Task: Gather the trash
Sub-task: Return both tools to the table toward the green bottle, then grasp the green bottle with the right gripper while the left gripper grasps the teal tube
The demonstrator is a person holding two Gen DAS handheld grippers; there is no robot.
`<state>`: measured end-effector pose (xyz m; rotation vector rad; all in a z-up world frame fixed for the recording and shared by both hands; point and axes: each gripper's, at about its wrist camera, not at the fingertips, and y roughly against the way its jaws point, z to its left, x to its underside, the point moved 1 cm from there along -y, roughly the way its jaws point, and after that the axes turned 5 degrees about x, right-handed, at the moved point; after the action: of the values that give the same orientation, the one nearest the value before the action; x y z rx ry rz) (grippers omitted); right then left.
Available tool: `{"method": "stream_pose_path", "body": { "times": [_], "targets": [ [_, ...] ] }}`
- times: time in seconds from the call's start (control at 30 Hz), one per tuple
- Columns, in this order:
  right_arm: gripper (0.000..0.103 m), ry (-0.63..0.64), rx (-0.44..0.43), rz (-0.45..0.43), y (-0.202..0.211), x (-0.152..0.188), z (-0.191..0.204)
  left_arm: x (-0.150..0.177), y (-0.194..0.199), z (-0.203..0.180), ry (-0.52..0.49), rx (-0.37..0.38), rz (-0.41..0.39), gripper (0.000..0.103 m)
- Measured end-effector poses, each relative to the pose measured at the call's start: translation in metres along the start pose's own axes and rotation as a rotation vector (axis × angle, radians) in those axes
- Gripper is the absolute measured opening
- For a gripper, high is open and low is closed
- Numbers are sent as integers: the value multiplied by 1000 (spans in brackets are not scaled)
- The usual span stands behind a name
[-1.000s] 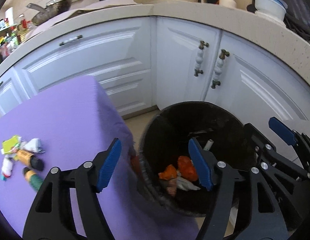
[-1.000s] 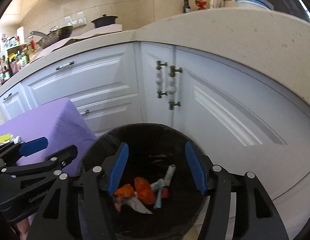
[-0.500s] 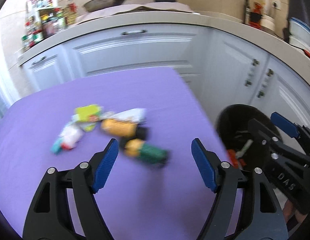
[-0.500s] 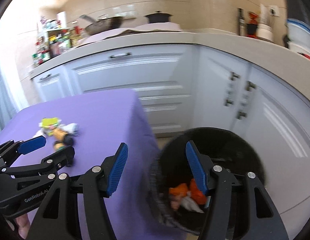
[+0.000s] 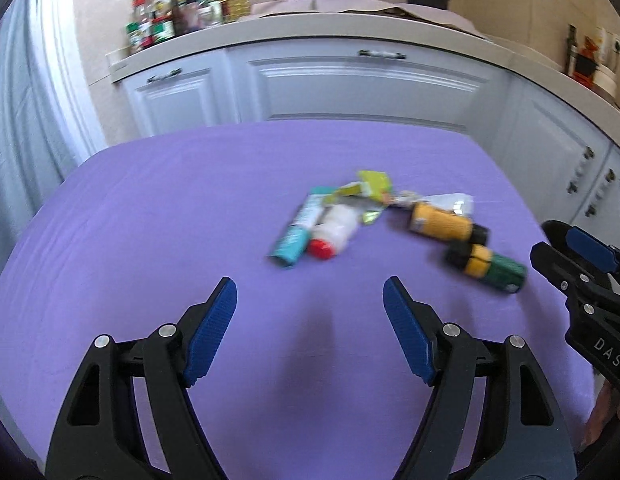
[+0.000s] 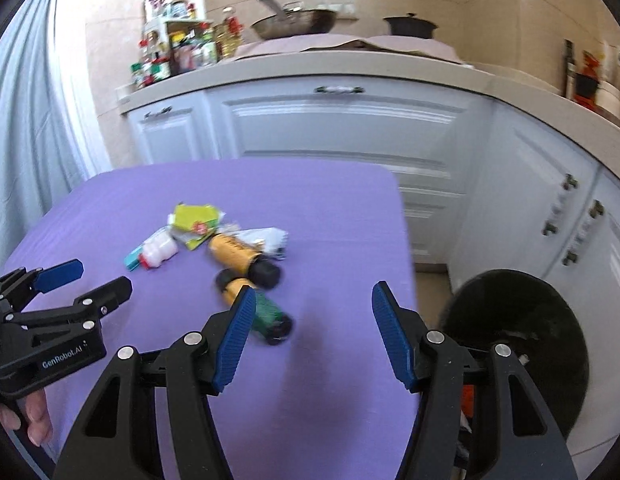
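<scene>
Trash (image 5: 374, 224): a cluster of wrappers, tubes and small bottles, laid on the purple table (image 5: 189, 208), toward its bin-side half.
Left gripper (image 5: 310, 332): jaws spread wide, nothing held, poised above the table short of the trash.
Right gripper (image 6: 314, 332): jaws spread wide, nothing held; green-and-yellow bottle (image 6: 261, 308) seen just beyond its left finger.
Bin (image 6: 550, 320): black, on the floor beside the table.
</scene>
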<state>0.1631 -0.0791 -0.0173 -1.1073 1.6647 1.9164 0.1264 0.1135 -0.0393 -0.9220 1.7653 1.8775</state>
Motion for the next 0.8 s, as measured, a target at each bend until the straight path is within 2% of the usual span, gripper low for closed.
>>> {"method": "stream_pose_path", "body": {
  "times": [0.2, 0.5, 0.6, 0.67, 0.8],
  "targets": [
    [59, 33, -41, 57, -15, -3, 20, 3, -5, 23, 35, -20, 16, 74],
    [58, 86, -30, 134, -31, -3, 34, 3, -13, 39, 58, -19, 33, 74],
    [45, 101, -41, 170, -37, -1, 38, 3, -15, 43, 63, -16, 37, 74],
    [43, 118, -42, 184, -38, 1, 41, 3, -15, 43, 65, -14, 38, 74],
    [31, 147, -59, 185, -34, 4, 47, 1, -16, 42, 61, -12, 39, 74]
  ]
}}
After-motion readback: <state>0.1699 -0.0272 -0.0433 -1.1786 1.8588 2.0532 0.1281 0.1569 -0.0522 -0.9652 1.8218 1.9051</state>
